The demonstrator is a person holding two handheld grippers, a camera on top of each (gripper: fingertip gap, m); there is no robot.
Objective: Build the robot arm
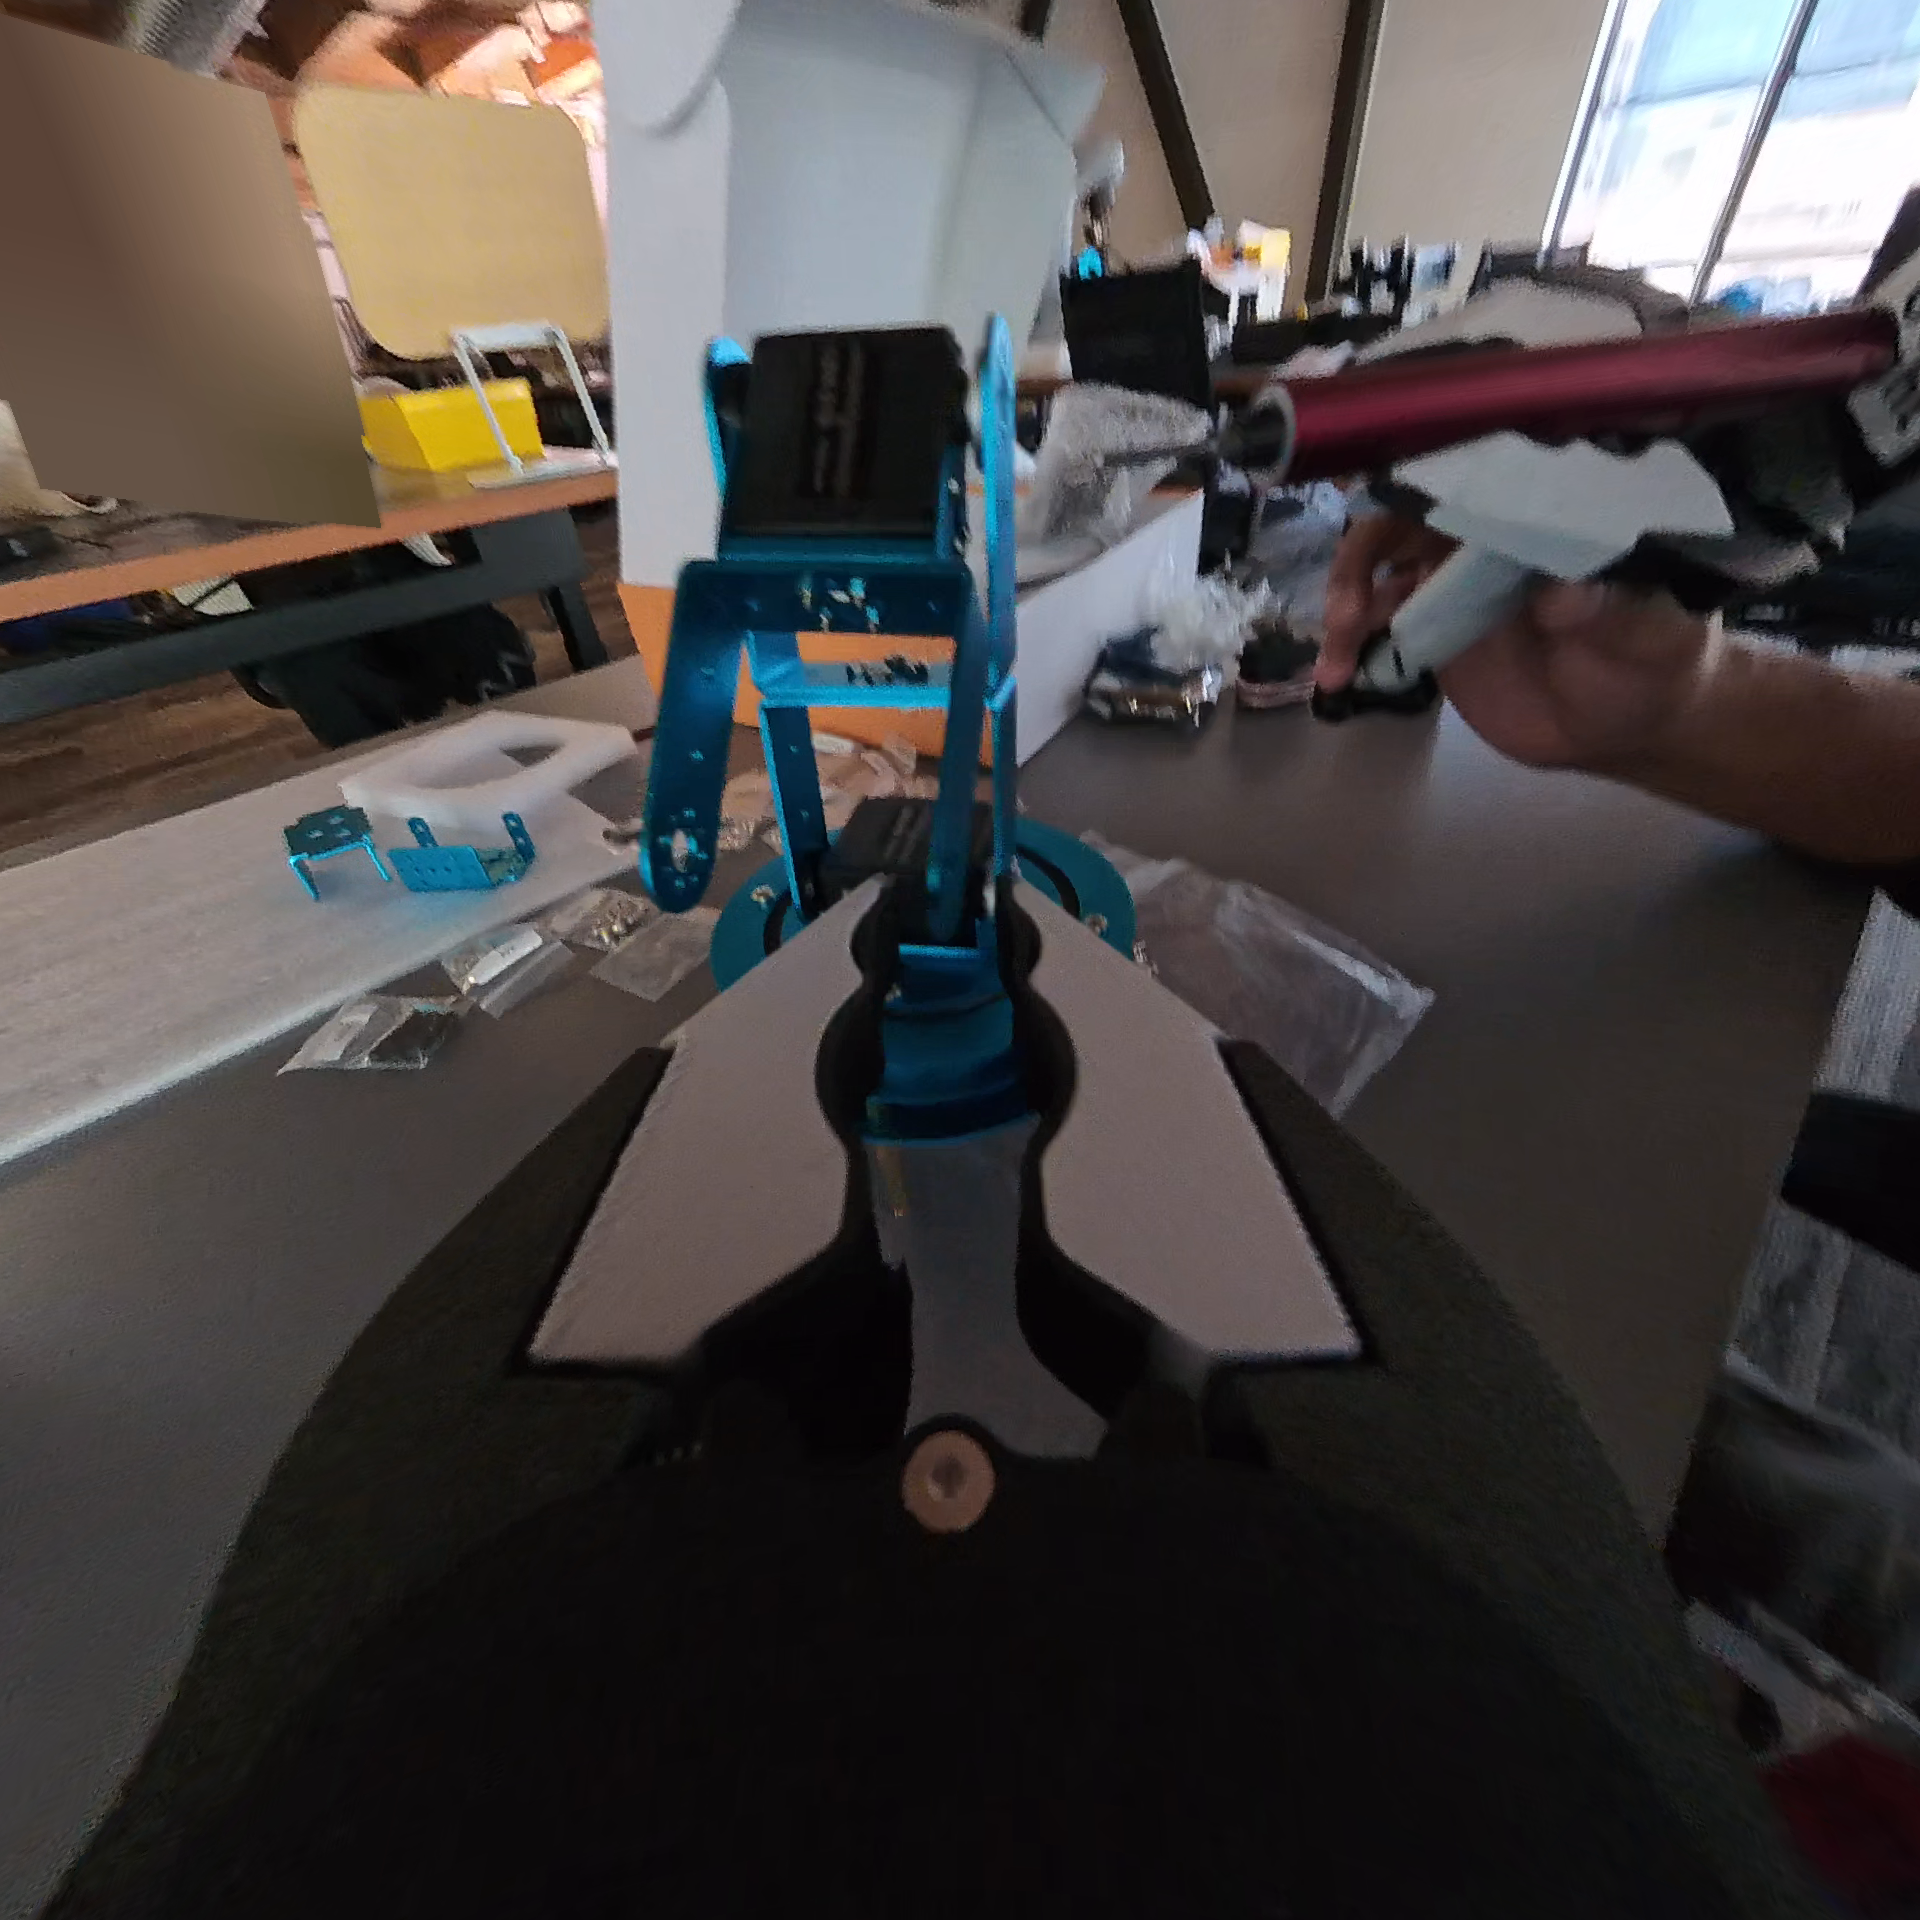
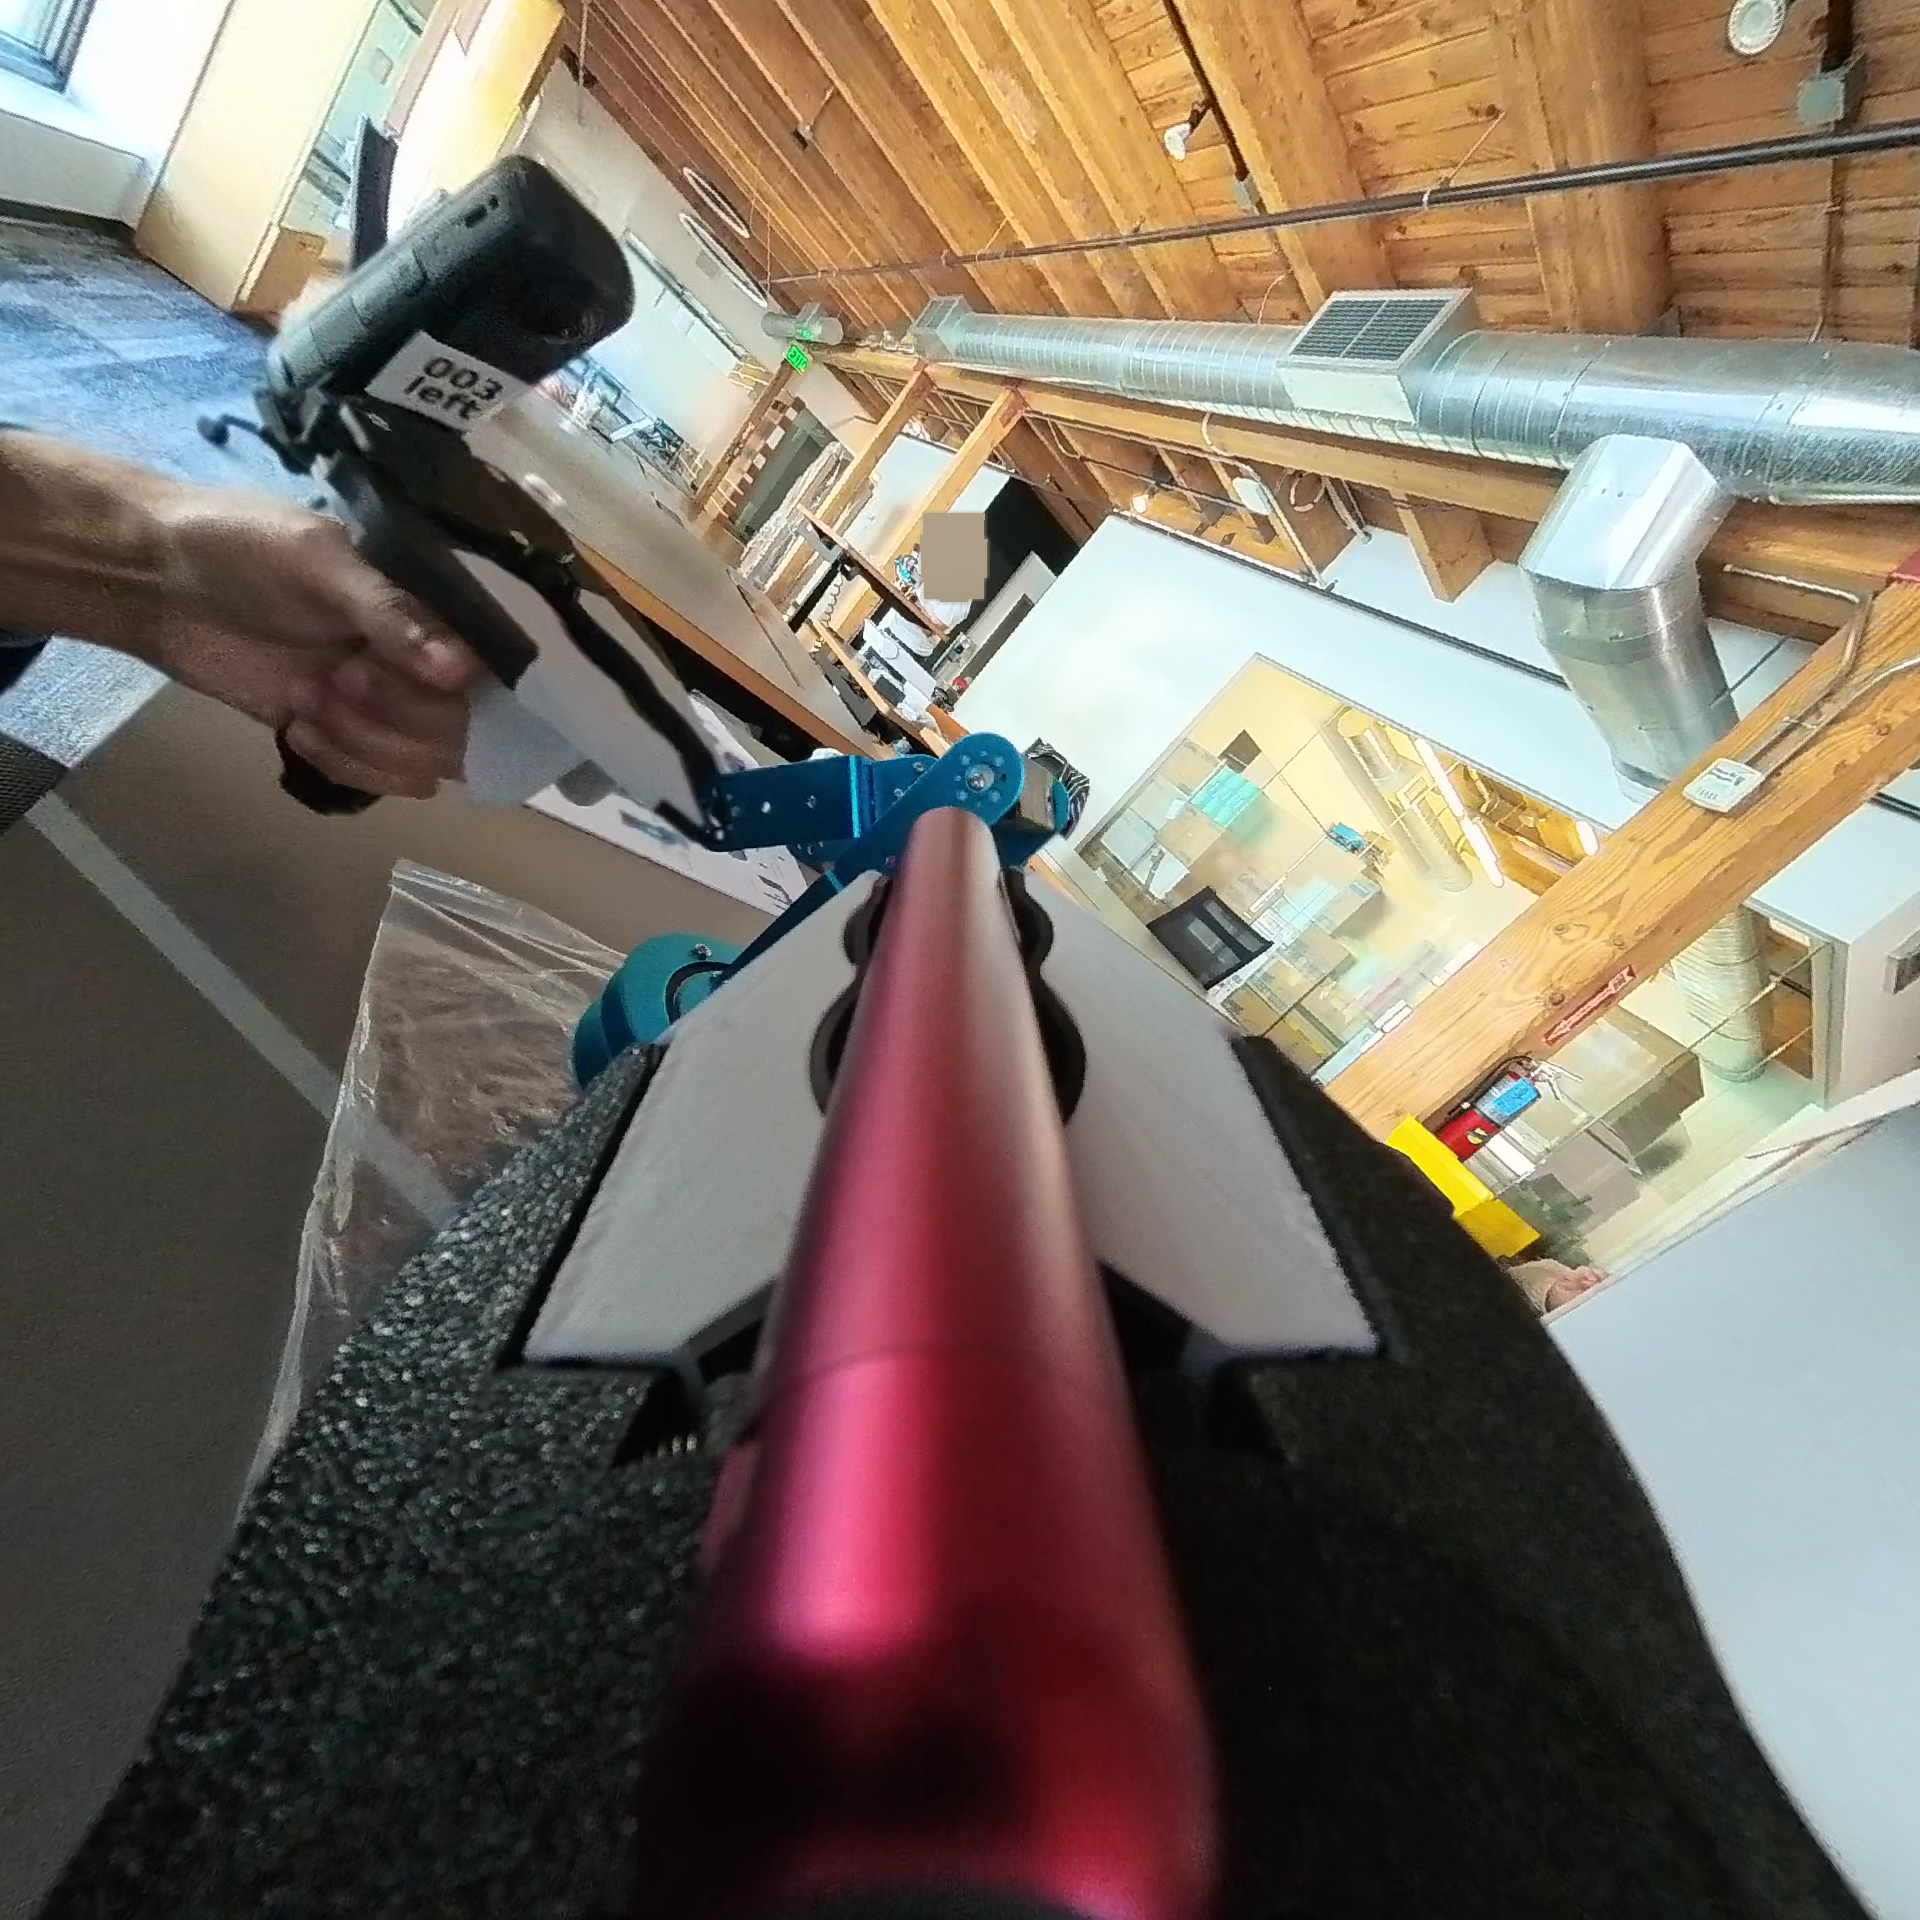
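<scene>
A blue metal robot arm kit with black servos stands on a round blue base on the grey table. My left gripper is shut on a blue bracket low on this arm. It also shows in the right wrist view, held by a hand. My right gripper is shut on a red metal screwdriver handle. The tool points at the round end of a blue bracket. In the left wrist view the red tool comes in from the right, level with the top servo.
Loose blue brackets, white foam and small bags of screws lie to the left. A clear plastic bag lies right of the base. A white box stands behind. The table's edge runs on the right. The gap from one gripper's tips to the other's is roughly 12 cm.
</scene>
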